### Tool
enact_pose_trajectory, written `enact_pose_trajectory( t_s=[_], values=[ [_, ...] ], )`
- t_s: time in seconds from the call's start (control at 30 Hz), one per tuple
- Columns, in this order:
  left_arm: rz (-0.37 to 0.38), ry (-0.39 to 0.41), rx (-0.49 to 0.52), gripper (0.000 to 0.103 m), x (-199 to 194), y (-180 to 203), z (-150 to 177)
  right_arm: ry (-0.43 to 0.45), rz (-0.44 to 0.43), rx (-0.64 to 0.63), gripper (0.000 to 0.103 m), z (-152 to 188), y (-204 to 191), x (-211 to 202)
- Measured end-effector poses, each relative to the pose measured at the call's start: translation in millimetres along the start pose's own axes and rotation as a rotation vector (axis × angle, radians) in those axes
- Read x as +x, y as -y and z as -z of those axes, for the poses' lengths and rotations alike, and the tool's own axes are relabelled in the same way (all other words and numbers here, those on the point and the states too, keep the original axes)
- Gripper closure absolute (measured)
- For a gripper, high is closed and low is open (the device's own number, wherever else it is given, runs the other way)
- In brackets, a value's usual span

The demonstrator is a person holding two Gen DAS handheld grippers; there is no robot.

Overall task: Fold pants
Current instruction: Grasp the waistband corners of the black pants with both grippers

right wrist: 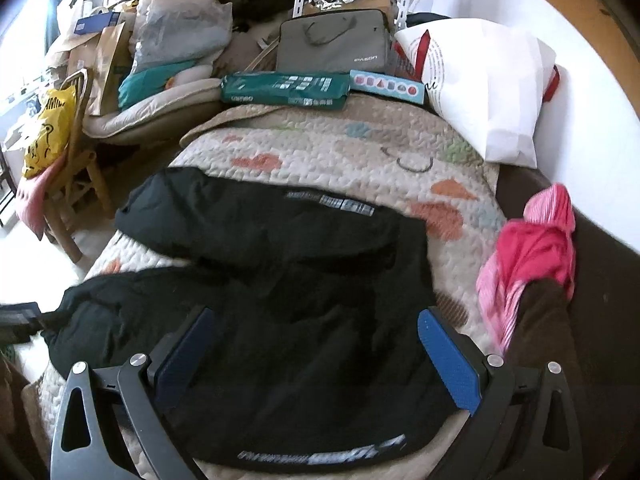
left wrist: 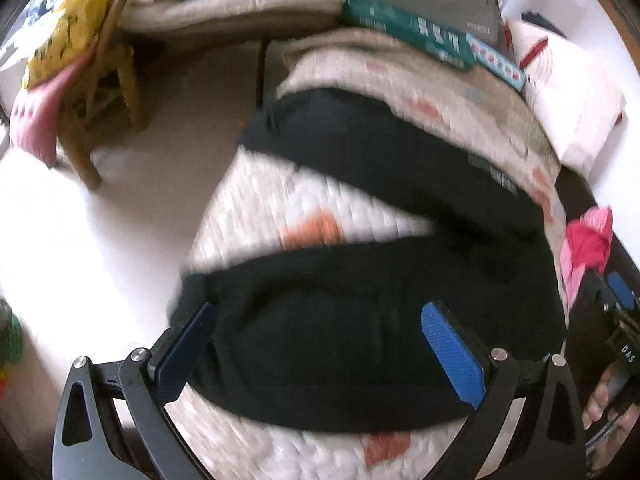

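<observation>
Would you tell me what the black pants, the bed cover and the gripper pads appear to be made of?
The black pants look like soft matte knit, probably jersey: limp folds, no sheen. The bed cover seems quilted cotton-like cloth, judging by its puckered stitched surface and printed shapes. The blue pads look like rubber or moulded plastic, with a fine dotted grip texture.

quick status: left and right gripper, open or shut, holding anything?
Left gripper: open, holding nothing, jaws spread above the black pants.
Right gripper: open, holding nothing, also over the pants.
</observation>
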State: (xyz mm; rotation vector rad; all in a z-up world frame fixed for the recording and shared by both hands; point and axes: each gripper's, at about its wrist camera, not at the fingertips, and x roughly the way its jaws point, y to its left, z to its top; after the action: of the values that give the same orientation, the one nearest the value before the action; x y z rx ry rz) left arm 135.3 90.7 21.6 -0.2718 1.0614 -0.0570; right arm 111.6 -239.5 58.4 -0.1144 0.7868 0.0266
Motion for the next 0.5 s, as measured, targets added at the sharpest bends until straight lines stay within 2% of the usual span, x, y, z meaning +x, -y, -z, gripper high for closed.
enact_pose_trajectory(
  t_s=[0.1, 0.2, 0.33, 0.5],
  values=[
    [-0.094, 0.081, 0.033, 0.000, -3, -5, -34, 0.017, 0.020, -0.005, 0.000, -21, 15, 10],
    [-0.136, 0.137, 0.045, 0.000, 0, -8, -63, 0.033, 0.042, -0.011, 0.000, -36, 24, 24],
    [-0.115, 0.155, 0.034, 0.000, 16, -11, -92, 0.026, 0.021, -0.015, 0.000, -48, 27, 41],
    [-0.070, 0.126, 0.066, 0.000, 56, -6, -130, 0.000, -0.025, -0.027, 0.000, -61, 35, 64]
  ],
)
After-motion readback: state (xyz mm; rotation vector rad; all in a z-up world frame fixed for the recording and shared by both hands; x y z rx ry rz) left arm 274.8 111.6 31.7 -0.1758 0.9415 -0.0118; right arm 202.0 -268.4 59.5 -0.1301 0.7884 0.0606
